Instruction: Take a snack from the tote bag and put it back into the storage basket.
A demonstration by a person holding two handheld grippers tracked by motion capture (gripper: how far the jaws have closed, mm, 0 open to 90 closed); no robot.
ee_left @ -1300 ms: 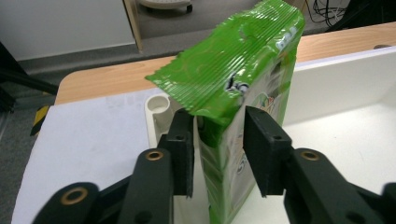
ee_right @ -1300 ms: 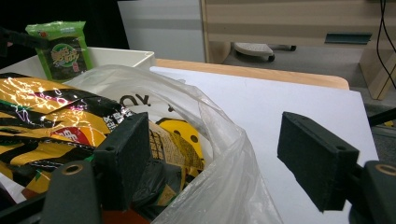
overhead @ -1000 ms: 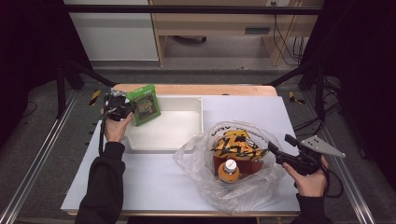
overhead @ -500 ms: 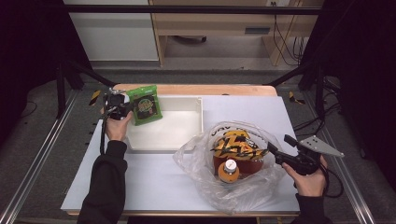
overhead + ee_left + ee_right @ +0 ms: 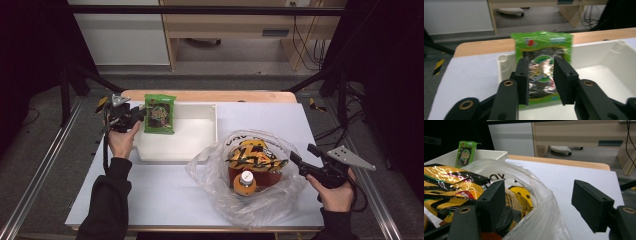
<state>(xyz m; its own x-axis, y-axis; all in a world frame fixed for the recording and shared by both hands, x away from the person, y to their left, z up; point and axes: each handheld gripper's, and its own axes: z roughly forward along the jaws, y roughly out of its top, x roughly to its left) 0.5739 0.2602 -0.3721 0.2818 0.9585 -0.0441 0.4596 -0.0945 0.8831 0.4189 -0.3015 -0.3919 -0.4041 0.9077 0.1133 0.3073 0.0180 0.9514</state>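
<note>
**Packet set down in the tray, left tongs letting go**

Packet point(image 5: 160, 114) and tray point(image 5: 200, 145) sit straight ahead of the left tongs point(image 5: 136, 116). The green packet stands on edge at the tray end nearest those tongs. Their jaws have just been opening. They now stand partly spread, and the pads do not press on the packet, which shows in the gap just beyond their tips.

To finish this step well, the person should probably spread the jaws a little more, so that neither pad drags the foil. The tongs should then draw straight back along their own line. A sideways pull could tip the upright packet over.

The right tongs point(image 5: 299, 159) hold their jaws spread wide at the rim of the clear plastic bag point(image 5: 250, 210), gripping nothing. They look ready to pinch that rim and steady the bag for the next item.

The left gripper view shows the packet point(image 5: 541, 47) free between the pads of the left tongs point(image 5: 540, 62), with the white tray wall point(image 5: 599, 52) behind it. From above, that gap is too small to judge. The right gripper view shows one jaw of the right tongs point(image 5: 540, 188) inside the bag point(image 5: 541, 220) and the other outside on the table side. The high view alone shows the orange and black snack bag point(image 5: 252, 156) and a capped bottle point(image 5: 245, 181) together inside the plastic bag.
</note>
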